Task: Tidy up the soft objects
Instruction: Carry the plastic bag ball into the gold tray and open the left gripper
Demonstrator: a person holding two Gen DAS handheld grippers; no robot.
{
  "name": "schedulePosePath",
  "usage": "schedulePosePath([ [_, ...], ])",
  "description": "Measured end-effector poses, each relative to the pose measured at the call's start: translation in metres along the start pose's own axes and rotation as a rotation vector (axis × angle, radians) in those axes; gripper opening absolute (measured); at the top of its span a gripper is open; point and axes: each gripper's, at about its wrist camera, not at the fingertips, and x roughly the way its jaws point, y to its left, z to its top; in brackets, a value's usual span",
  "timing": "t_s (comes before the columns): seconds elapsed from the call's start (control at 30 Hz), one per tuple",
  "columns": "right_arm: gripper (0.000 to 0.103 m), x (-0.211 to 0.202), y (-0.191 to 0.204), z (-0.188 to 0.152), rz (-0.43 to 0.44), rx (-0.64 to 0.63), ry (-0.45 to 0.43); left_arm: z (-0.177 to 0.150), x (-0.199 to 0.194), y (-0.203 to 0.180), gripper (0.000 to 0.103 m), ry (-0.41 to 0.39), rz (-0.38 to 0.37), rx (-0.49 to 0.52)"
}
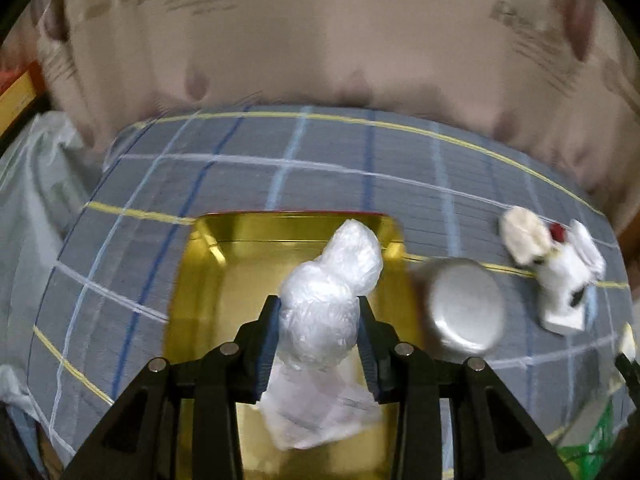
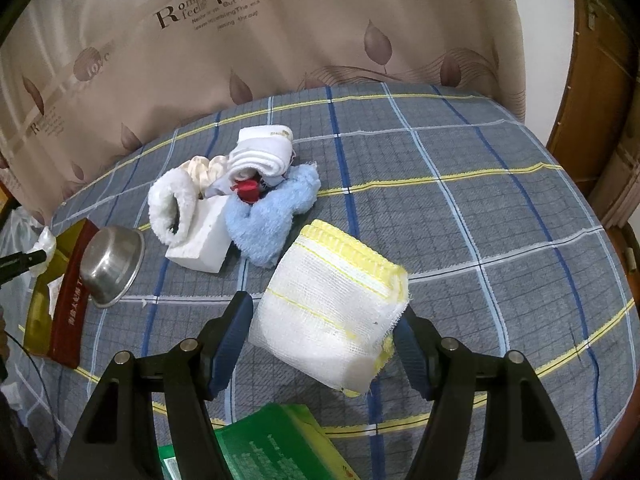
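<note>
A crumpled clear plastic bag (image 1: pixel 328 300) is gripped between the pads of the left gripper (image 1: pixel 320 312) and is held above a gold tin (image 1: pixel 208 280), a shallow rectangular tray with shiny metal walls and a thin red rim. In the blurred left wrist view the bare gold floor is seen beneath the bag, and it cannot be told whether anything lies inside. From the right wrist view the same tin is seen at the table's left edge, with a dark red side panel printed in gold characters.

A small steel bowl (image 2: pixel 114 266) is set just beside the tin, tipped on its side so that its smooth, dull grey base is shown.

A folded gauze cloth (image 2: pixel 332 308), white and open-weave with yellow stitched stripes and a yellow edge, is pinched between the blue-padded fingers of the right gripper (image 2: pixel 320 320), its jaws held about halfway apart by the bundle's width. The cloth is held over the table (image 2: pixel 500 208), which is covered in grey cloth checked with blue, white and yellow lines.

Near the table's middle a loose pile is gathered: a fluffy white fleece piece (image 2: pixel 170 204), a fuzzy blue towel (image 2: pixel 272 216), a rolled ribbed white sock (image 2: pixel 260 156), a cream satin scrunchie (image 2: pixel 204 168), a white foam block (image 2: pixel 204 240) and a small red item (image 2: pixel 247 191).

A green packet (image 2: pixel 272 448) lies at the near edge, below the right gripper. A beige curtain (image 2: pixel 280 32) printed with brown leaves hangs behind.
</note>
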Motion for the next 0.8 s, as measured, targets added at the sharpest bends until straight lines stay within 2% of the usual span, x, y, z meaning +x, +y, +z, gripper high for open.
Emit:
schedulePosePath([
  [0.2,0.065,0.002,-0.001,0.000,-0.001,0.003,0.005,0.006,0.025,0.029,0.039,0.040,0.083,-0.036],
  [0.43,0.065,0.003,-0.001,0.000,0.001,0.001,0.009,0.009,0.052,0.033,0.039,0.093,0.163,-0.014],
  [0.67,0.065,0.004,-0.001,-0.001,0.001,0.003,0.010,0.011,0.062,0.035,0.047,0.135,0.196,-0.015],
  [0.8,0.065,0.003,-0.001,-0.001,0.002,0.004,0.011,0.012,0.063,0.041,0.047,0.144,0.197,-0.039],
])
